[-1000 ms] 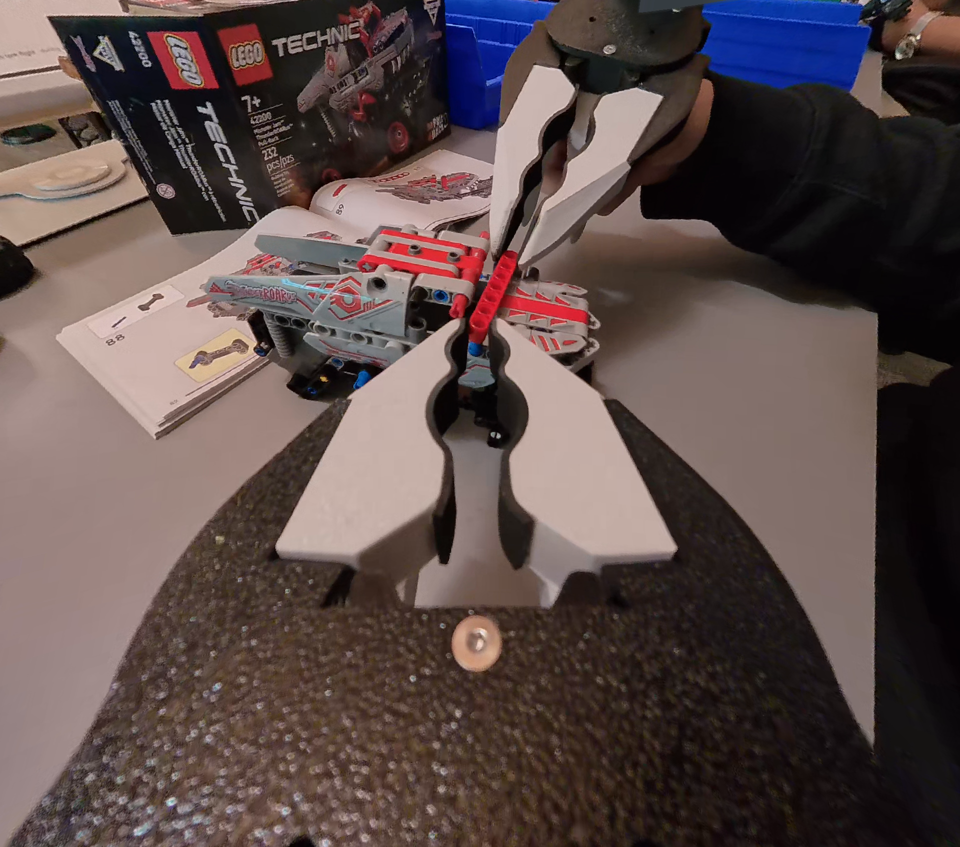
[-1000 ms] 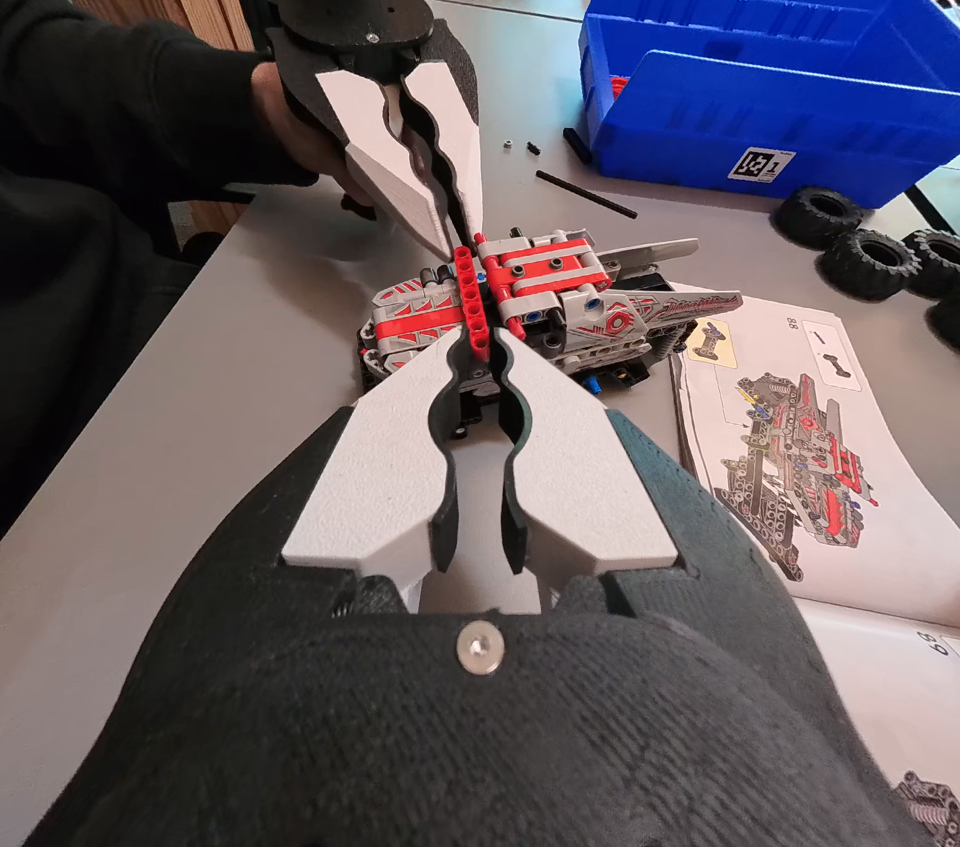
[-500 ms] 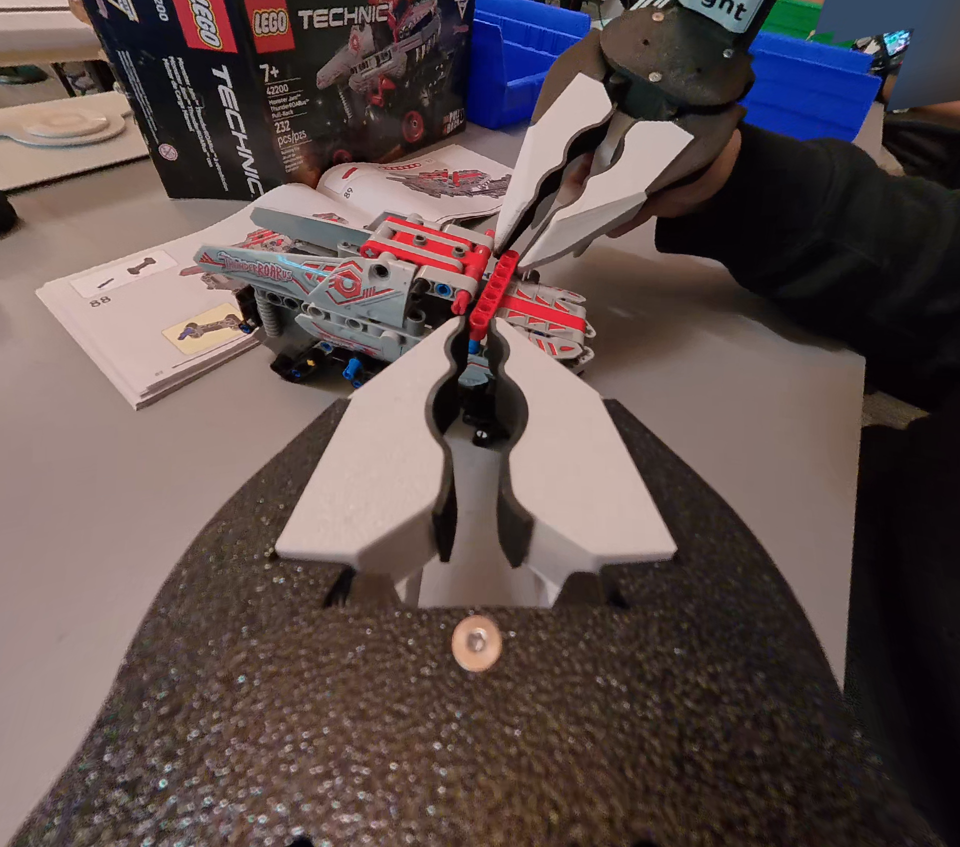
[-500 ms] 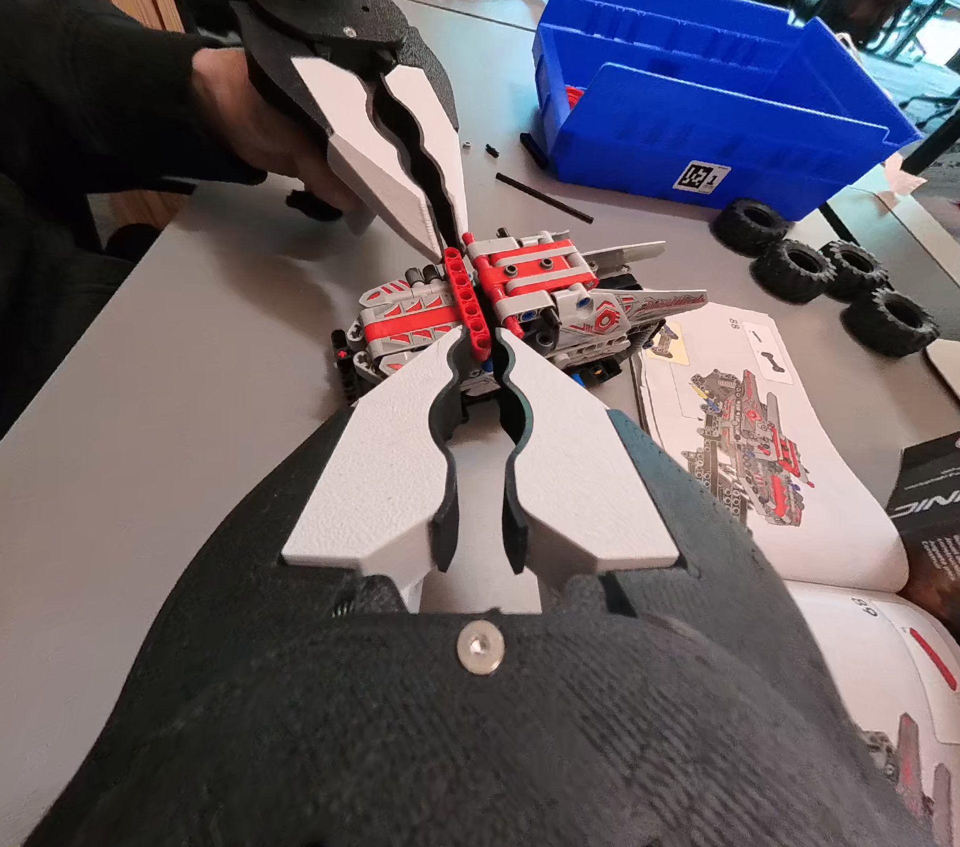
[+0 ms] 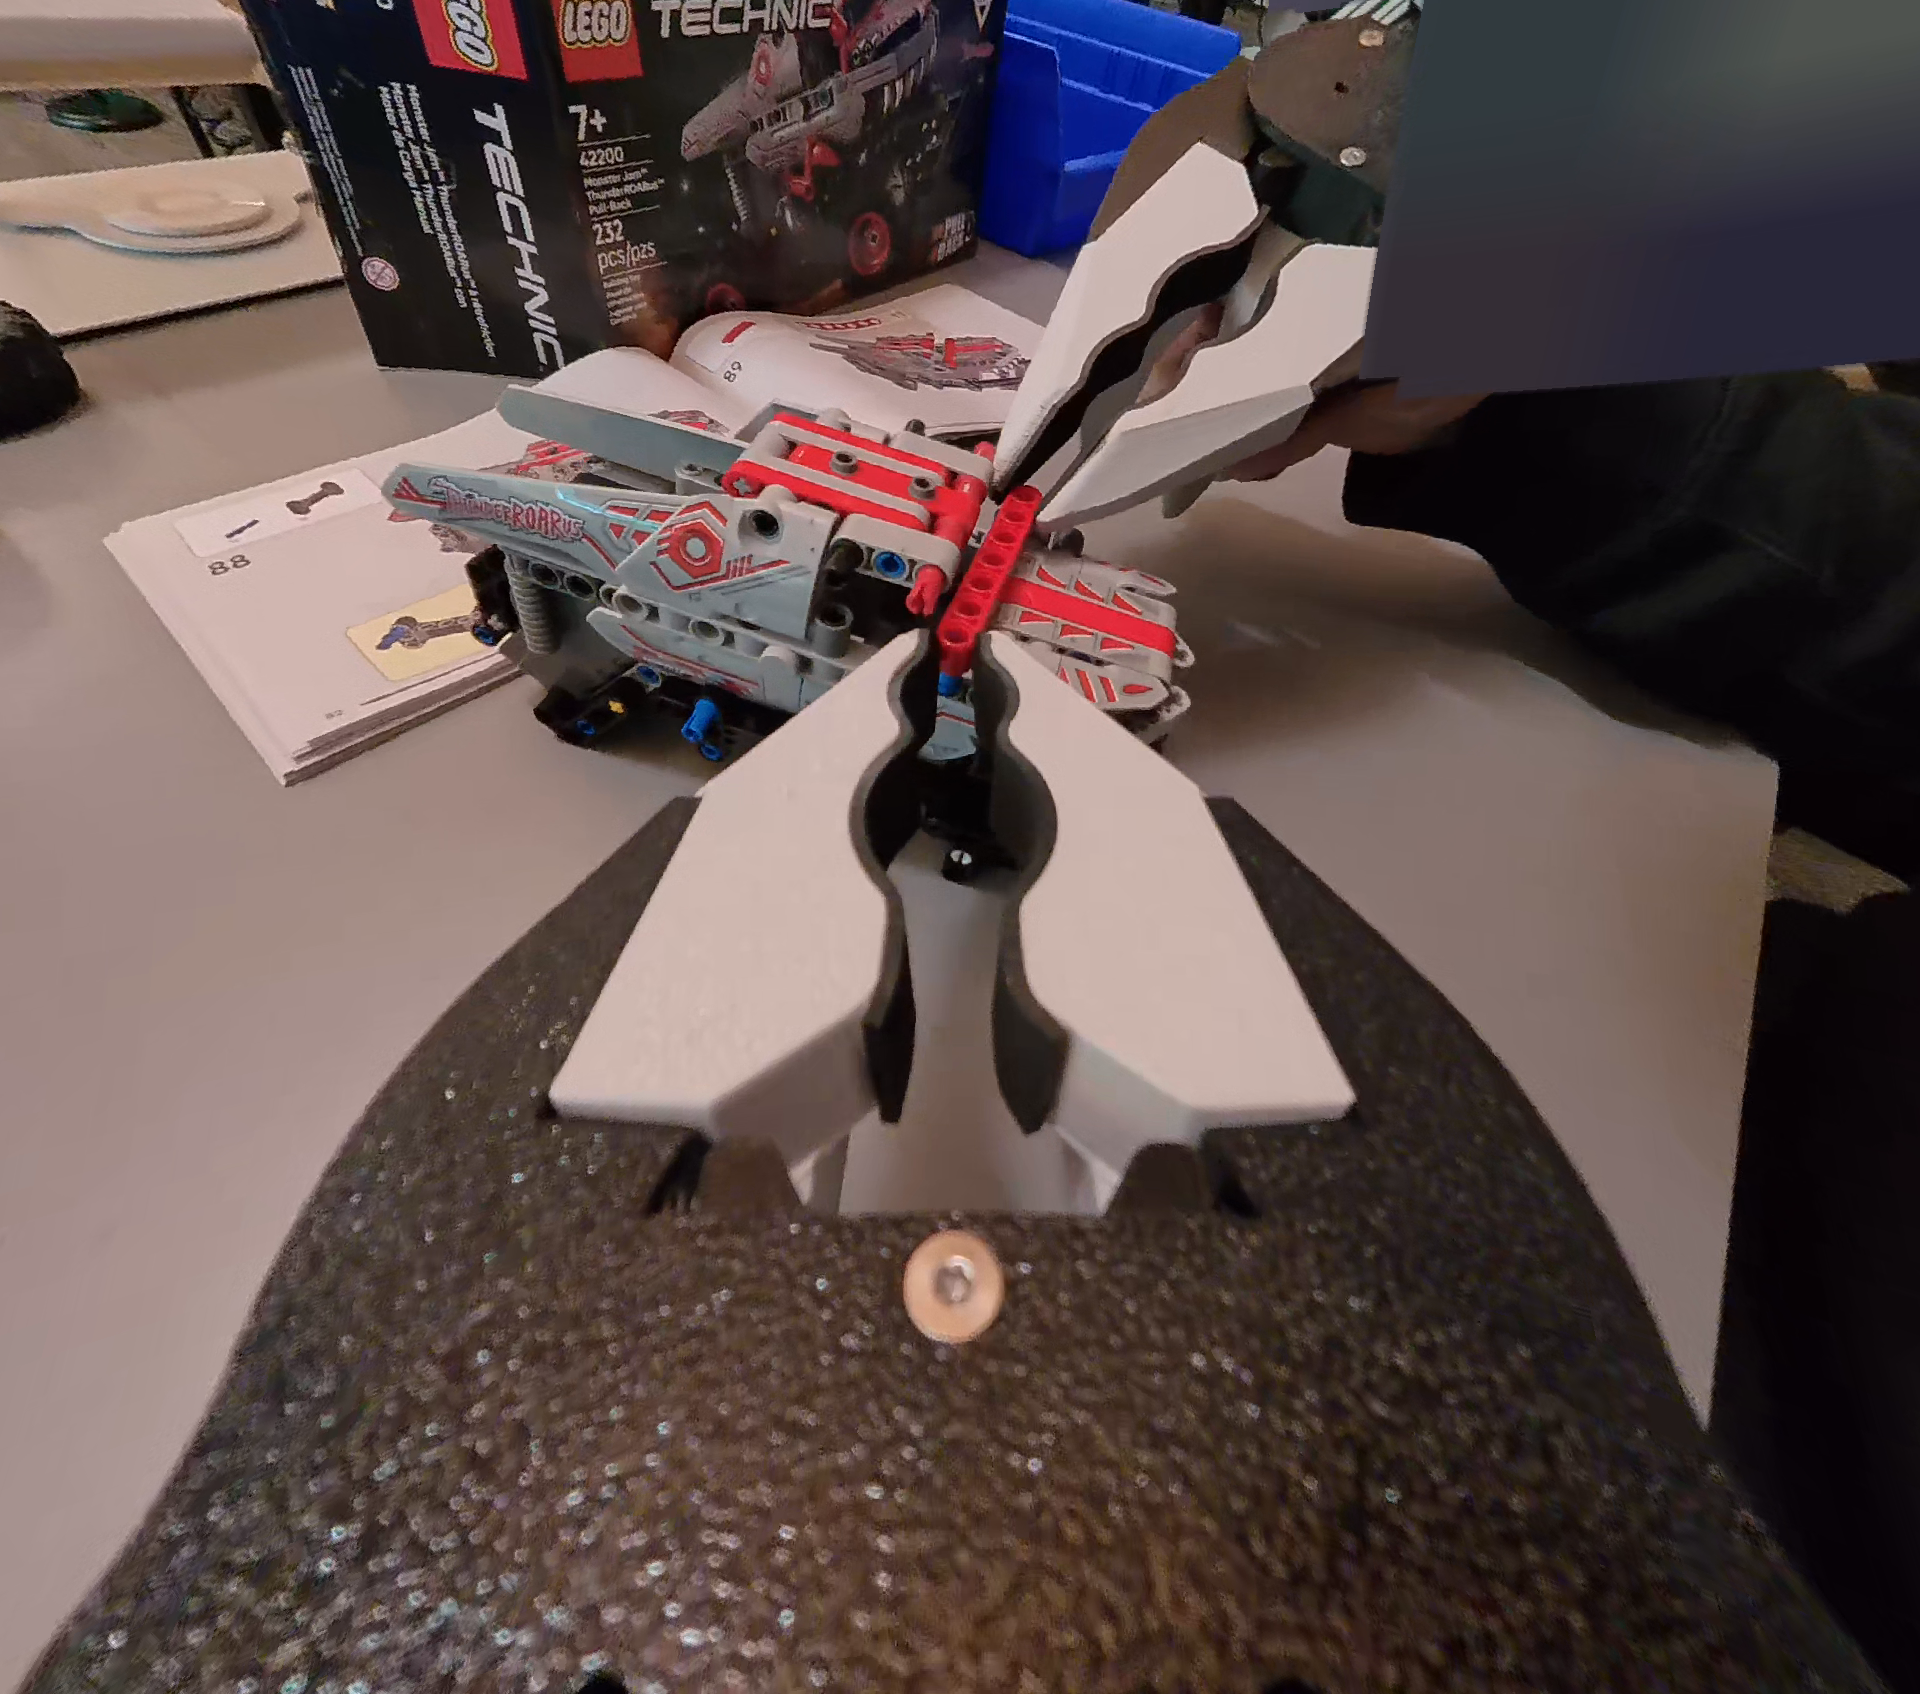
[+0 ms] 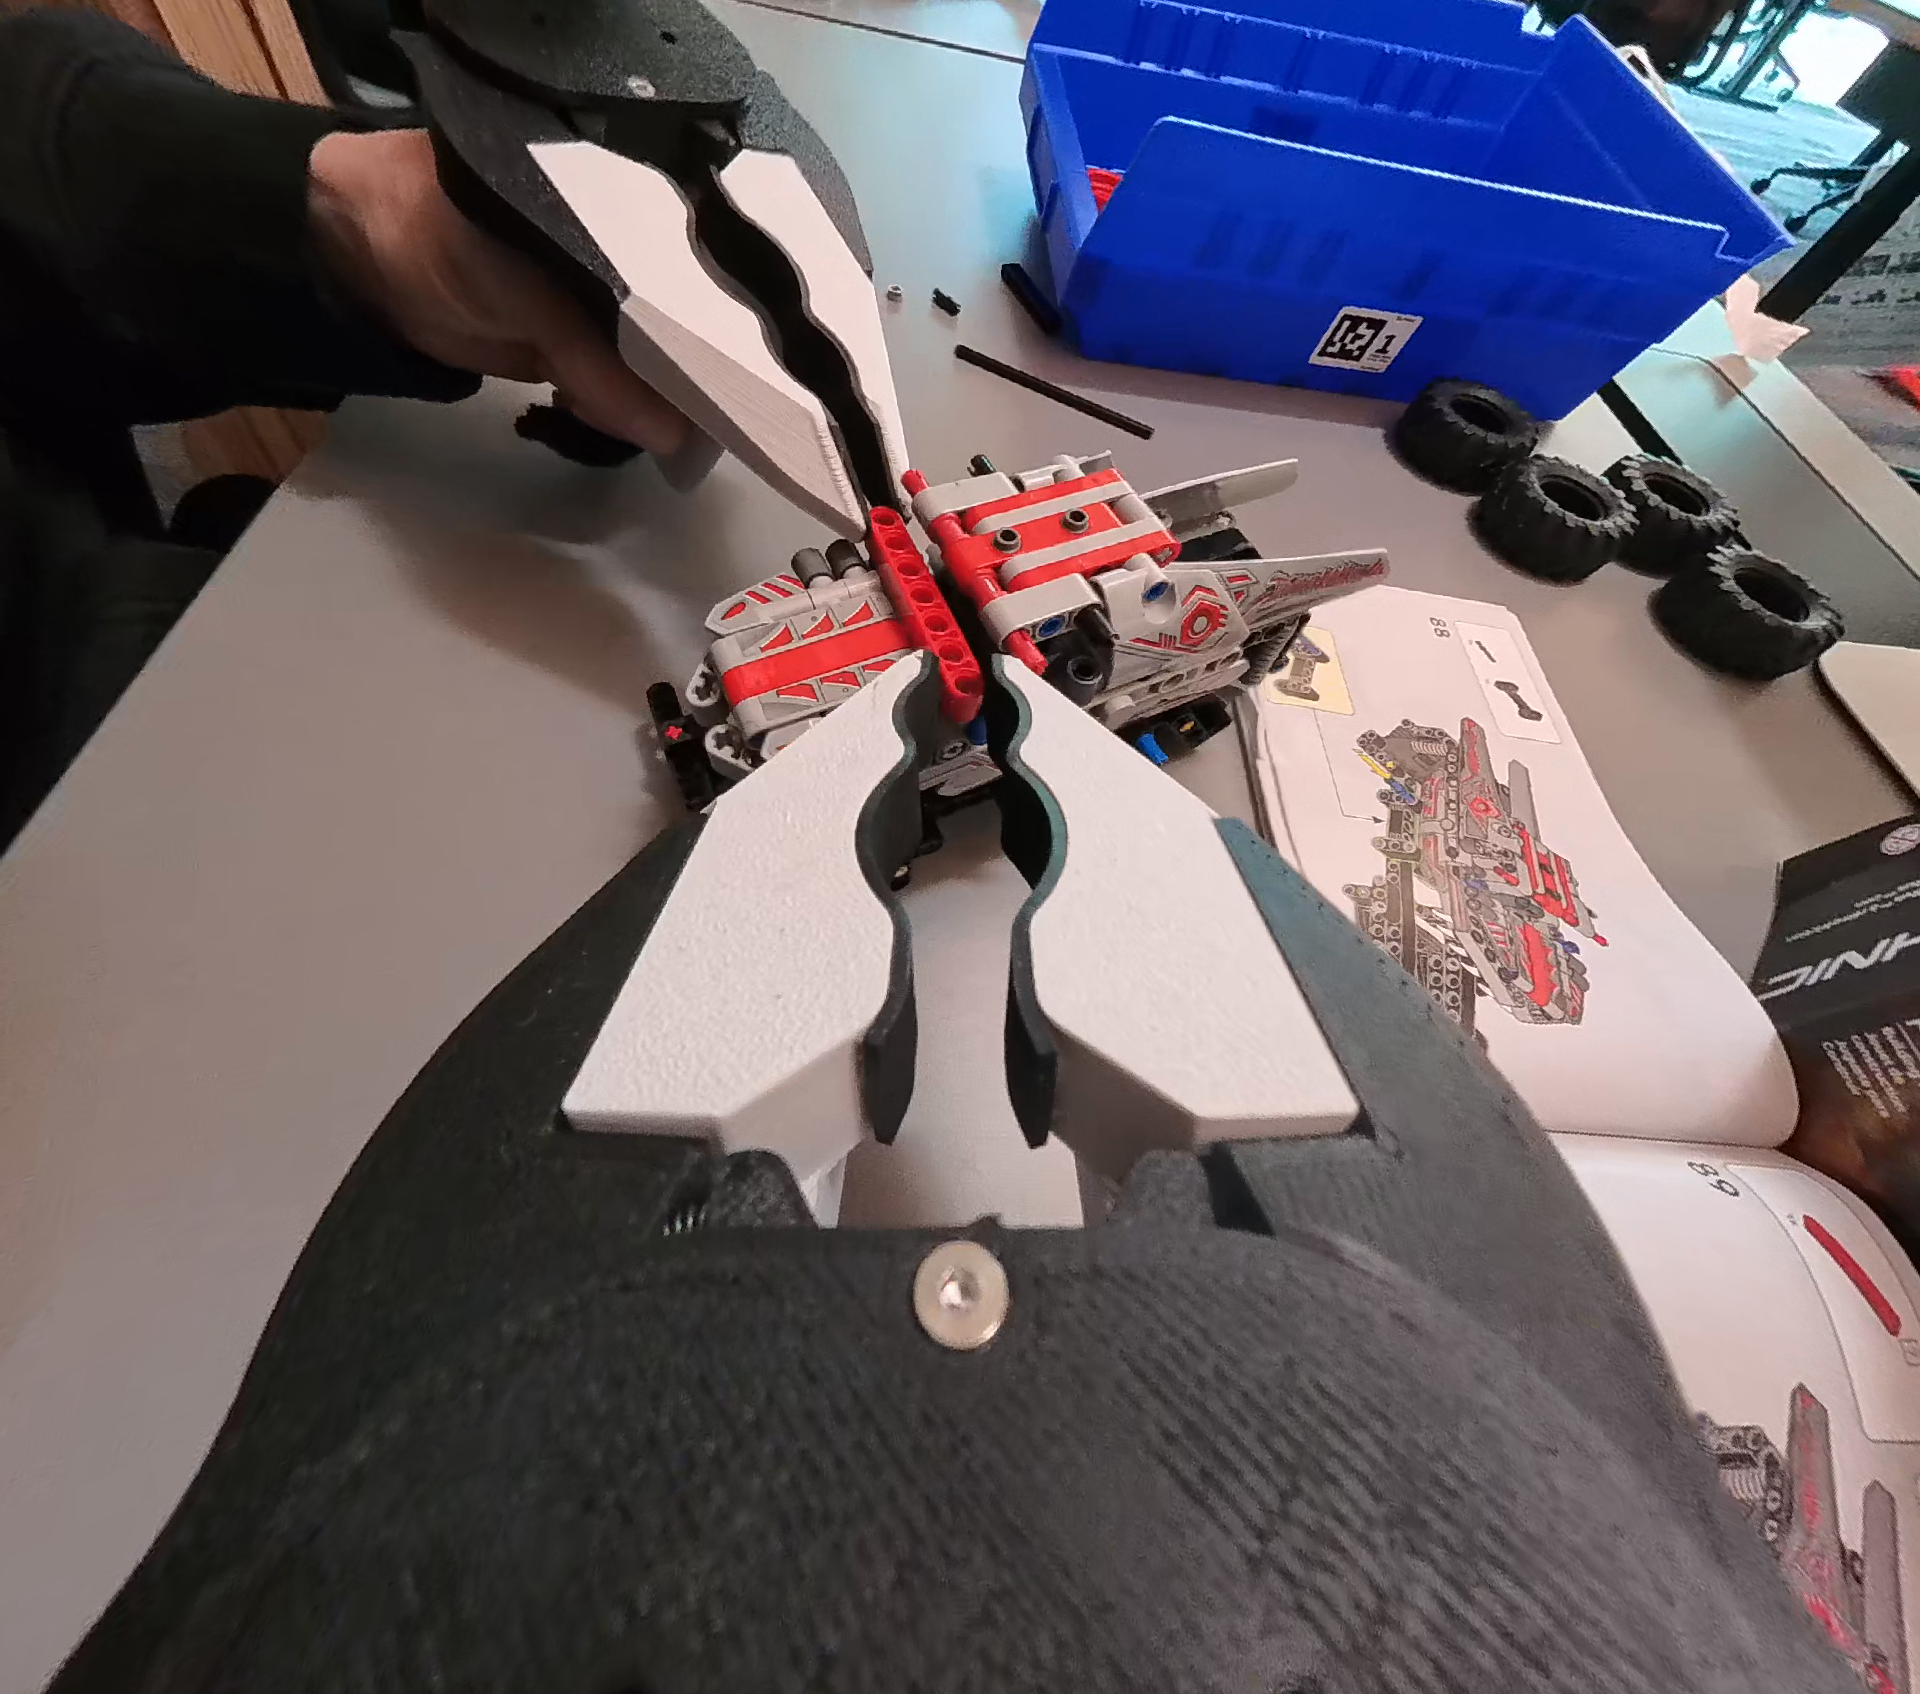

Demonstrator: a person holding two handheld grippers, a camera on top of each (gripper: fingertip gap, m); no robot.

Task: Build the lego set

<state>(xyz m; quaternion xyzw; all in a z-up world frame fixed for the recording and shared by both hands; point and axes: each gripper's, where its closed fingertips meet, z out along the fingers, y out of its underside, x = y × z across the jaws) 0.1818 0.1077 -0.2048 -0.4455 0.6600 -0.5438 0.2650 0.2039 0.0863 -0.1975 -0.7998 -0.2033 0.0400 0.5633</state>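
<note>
Both grippers' jaws pinch opposite ends of a red beam (image 6: 928, 611) atop the lego model (image 6: 997, 626).

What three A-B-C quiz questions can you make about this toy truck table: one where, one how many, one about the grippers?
1. Where is the thin black rod?
A. on the table between the toy truck and the blue bin
B. inside the bin
C. on the booklet

2. How many loose black tires are there?
A. two
B. six
C. four

3. What are the left gripper and right gripper doing?
A. hanging wide open
B. each shut on an end of the red beam
C. each holding a tire

Answers: A, the rod lies on bare table; C, four sit beside the bin; B, the beam's ends sit between their tips.
</note>
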